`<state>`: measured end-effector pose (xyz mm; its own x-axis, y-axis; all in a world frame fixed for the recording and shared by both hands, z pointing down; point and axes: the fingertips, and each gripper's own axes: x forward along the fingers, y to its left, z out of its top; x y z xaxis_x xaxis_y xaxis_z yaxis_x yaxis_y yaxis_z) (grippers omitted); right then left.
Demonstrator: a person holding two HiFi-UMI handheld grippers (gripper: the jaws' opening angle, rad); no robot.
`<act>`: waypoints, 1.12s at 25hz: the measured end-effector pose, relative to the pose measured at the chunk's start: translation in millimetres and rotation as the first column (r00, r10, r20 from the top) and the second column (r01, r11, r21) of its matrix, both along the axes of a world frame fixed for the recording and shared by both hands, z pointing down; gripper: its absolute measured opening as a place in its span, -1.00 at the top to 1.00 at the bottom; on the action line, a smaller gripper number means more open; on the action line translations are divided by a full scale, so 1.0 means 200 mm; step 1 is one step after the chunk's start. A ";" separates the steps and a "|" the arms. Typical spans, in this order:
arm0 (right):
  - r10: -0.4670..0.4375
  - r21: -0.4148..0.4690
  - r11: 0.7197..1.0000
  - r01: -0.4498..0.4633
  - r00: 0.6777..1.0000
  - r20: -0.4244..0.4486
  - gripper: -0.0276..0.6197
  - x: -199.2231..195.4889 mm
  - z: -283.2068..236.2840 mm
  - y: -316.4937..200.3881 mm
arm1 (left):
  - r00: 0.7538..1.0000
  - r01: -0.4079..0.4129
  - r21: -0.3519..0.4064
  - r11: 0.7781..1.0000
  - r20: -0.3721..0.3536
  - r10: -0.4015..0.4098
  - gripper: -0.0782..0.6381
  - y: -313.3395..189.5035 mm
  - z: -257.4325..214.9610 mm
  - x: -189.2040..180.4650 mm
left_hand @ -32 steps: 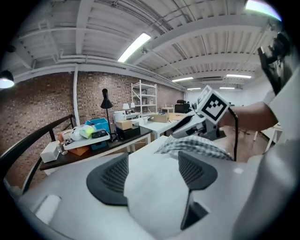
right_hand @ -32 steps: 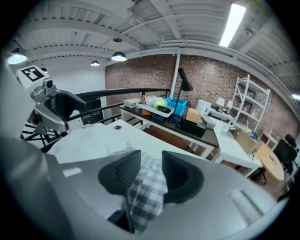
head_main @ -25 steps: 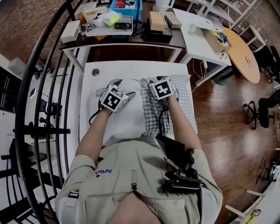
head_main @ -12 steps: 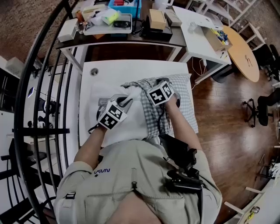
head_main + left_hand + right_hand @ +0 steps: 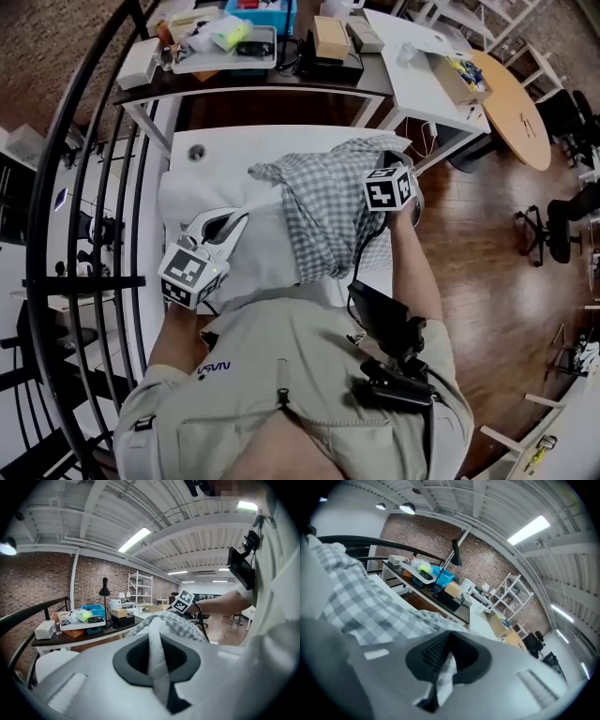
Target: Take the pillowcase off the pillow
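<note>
White table (image 5: 234, 141) beneath you carries the plain pillow (image 5: 267, 258), and your shirt (image 5: 300, 375) cuts off its near end. Your left gripper (image 5: 157, 654) has just been closing its jaws, which now pinch a ridge of smooth white pillow fabric. Further right, the soft grey-checked pillowcase (image 5: 323, 202) lies bunched in folds over the pillow's right part. Your right gripper (image 5: 443, 665) has its jaws clamped on a fold of that checked cloth, though from overhead its tips are hidden.
</note>
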<state>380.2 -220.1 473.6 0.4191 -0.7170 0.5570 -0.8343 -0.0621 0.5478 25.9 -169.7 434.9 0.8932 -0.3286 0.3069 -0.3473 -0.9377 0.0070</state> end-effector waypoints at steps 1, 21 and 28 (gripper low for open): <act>0.024 -0.005 1.000 -0.024 1.000 0.000 0.90 0.05 0.02 0.01 | 1.000 0.015 -0.009 1.000 -0.006 -0.015 0.71 -0.03 0.01 -0.03; -0.067 0.145 0.989 0.013 0.926 0.372 0.57 -0.55 0.12 0.57 | 0.992 -0.084 0.027 0.996 0.096 0.081 0.10 0.05 0.16 0.06; -0.045 0.019 0.999 0.042 0.850 0.525 0.51 -1.03 0.37 0.97 | 0.958 -0.181 -0.108 0.978 0.205 0.200 0.01 0.45 0.48 -0.02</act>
<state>173.3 -26.7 546.7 0.0336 -0.7320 0.6804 -0.9994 -0.0210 0.0267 21.7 -80.0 530.8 0.8470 -0.1221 0.5174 -0.1644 -0.9857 0.0365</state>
